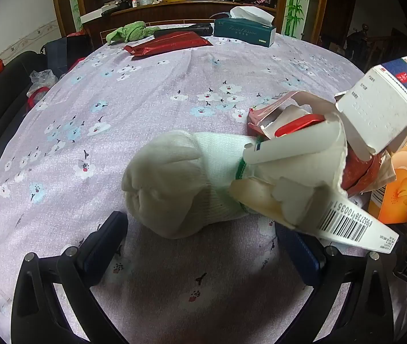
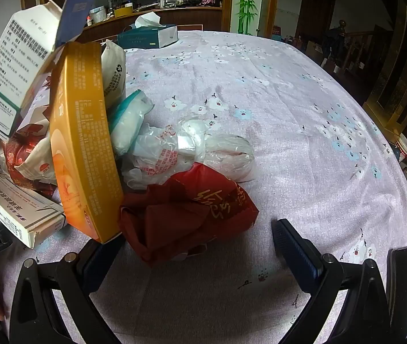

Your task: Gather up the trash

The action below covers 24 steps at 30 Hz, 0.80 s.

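Both units are standing wide, gripping nothing: left gripper (image 1: 200, 246) w/ white sock (image 1: 174, 183), right gripper (image 2: 200, 246) w/ red bag (image 2: 186, 215), flanking trash pile (image 2: 68, 132) for gathering.

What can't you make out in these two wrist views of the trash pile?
- Left wrist view: the orange box is cut off by the right edge and covered by the white carton.
- Right wrist view: the red plastic bag is crumpled, so its contents are hidden.
- Right wrist view: small print on the gold box is unreadable.
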Motion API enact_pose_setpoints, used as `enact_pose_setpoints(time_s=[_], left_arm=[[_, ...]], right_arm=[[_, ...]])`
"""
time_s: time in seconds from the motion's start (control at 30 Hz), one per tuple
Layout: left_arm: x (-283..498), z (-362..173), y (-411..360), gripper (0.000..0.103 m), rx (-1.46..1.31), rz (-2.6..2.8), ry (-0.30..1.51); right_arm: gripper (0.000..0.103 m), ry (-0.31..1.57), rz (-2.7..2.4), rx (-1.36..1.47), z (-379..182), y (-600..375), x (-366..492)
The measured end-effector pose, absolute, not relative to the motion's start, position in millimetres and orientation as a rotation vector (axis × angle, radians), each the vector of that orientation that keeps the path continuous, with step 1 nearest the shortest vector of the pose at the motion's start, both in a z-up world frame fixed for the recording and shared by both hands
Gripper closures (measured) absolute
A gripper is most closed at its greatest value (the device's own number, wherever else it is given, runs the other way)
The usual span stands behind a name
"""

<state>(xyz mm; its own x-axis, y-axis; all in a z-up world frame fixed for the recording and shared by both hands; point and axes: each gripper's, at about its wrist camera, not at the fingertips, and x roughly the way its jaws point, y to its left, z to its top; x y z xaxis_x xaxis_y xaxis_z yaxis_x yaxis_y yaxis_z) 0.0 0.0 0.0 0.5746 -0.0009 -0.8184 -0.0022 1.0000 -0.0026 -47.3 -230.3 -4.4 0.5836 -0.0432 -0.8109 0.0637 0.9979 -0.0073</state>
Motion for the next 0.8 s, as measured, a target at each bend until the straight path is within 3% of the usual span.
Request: enact_pose_setpoints(time_s=[0.47,0.6,0.8], left_arm=[[-18,3,0,0.000,-0.031,0.002,1.001],[-52,18,2,0.000,-0.035,0.002,0.947],[-105,60,-2,0.000,-0.031,0.028,0.766]], right_arm=[[0.000,0.969,-0.071,0.021,-4,-229,-46],[0.001,1.062,-0.039,0.037,6,-232,-49],[0.001,0.911,0.009,0.028,44,-237,-108]])
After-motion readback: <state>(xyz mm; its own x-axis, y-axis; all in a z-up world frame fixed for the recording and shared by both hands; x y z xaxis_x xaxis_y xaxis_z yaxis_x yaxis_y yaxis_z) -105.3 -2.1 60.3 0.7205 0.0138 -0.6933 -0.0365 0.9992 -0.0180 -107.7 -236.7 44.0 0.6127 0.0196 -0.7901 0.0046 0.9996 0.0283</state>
